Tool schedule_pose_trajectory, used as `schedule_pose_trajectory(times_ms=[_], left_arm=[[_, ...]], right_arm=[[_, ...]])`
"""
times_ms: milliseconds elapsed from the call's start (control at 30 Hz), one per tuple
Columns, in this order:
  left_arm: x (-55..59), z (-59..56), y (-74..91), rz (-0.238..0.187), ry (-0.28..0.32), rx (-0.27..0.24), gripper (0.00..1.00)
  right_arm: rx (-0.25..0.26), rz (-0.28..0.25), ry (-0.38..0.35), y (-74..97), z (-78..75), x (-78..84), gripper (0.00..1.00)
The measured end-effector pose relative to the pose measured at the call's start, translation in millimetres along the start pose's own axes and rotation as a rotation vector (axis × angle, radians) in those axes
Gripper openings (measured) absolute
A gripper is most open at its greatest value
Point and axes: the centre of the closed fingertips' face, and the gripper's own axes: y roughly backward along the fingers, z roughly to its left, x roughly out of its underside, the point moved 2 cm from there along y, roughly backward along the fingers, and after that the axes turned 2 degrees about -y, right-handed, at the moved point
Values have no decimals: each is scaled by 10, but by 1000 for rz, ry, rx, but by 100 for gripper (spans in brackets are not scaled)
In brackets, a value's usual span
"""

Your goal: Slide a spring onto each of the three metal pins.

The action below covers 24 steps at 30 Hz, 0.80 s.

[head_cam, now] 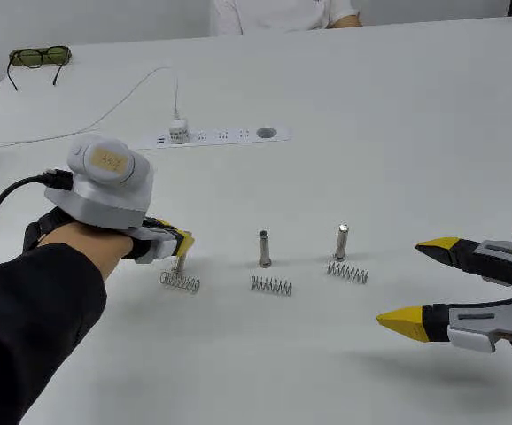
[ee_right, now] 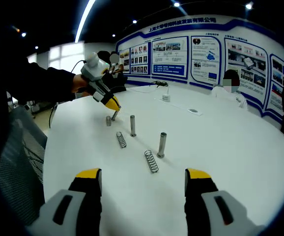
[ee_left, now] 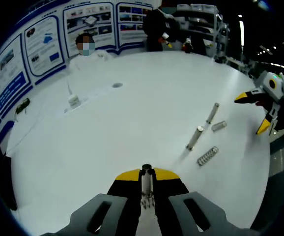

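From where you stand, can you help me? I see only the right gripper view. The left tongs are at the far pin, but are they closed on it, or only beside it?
Observer: Closed on it. In the left gripper view the left tongs are shut on the left pin, which sits between their yellow tips.
Operator: Thank you. I can count only two springs clearly. Is there a third one?
Observer: Yes. In the head view the left spring lies flat just in front of that pin. The middle spring and right spring lie the same way in front of their own pins.
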Motion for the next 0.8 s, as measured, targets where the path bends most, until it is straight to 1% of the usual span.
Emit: schedule_pose_trajectory(times_ms=[167,433,700,800], left_arm=[[33,1,55,-11,5,-6,8],[82,3,123,-26,29,-16,8],[128,2,161,-49,51,-21,8],[142,-11,168,-50,49,-21,8]], right_arm=[[-3,2,6,-9,12,-5,70],[-10,6,12,-20,40,-11,70],[-17,11,16,-33,63,-7,70],[-19,13,16,-35,69,-4,70]])
